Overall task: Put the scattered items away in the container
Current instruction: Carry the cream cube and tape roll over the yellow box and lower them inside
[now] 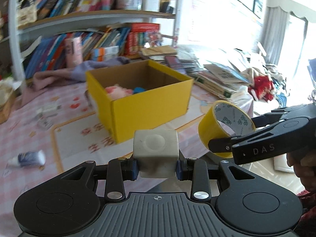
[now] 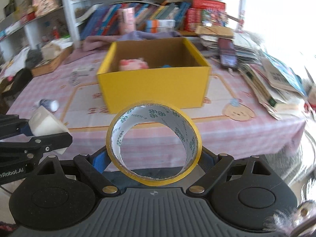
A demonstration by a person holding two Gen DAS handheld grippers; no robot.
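A yellow cardboard box (image 1: pixel 150 106) (image 2: pixel 156 85) stands open on the pink tablecloth, with a pink item (image 2: pixel 133 64) and a blue item (image 1: pixel 139 89) inside. My left gripper (image 1: pixel 157 166) is shut on a grey-white cube (image 1: pixel 156 152), held in front of the table edge; the cube also shows in the right wrist view (image 2: pixel 46 126). My right gripper (image 2: pixel 154 158) is shut on a yellow tape roll (image 2: pixel 154 144), also seen in the left wrist view (image 1: pixel 223 126), to the right of the left gripper.
A small white-and-blue bottle (image 1: pixel 29 159) (image 2: pixel 48 104) lies on the cloth at the left. Small packets (image 1: pixel 46 116) lie left of the box. Stacks of books and papers (image 2: pixel 272 83) crowd the right side; a bookshelf (image 2: pixel 138 13) stands behind.
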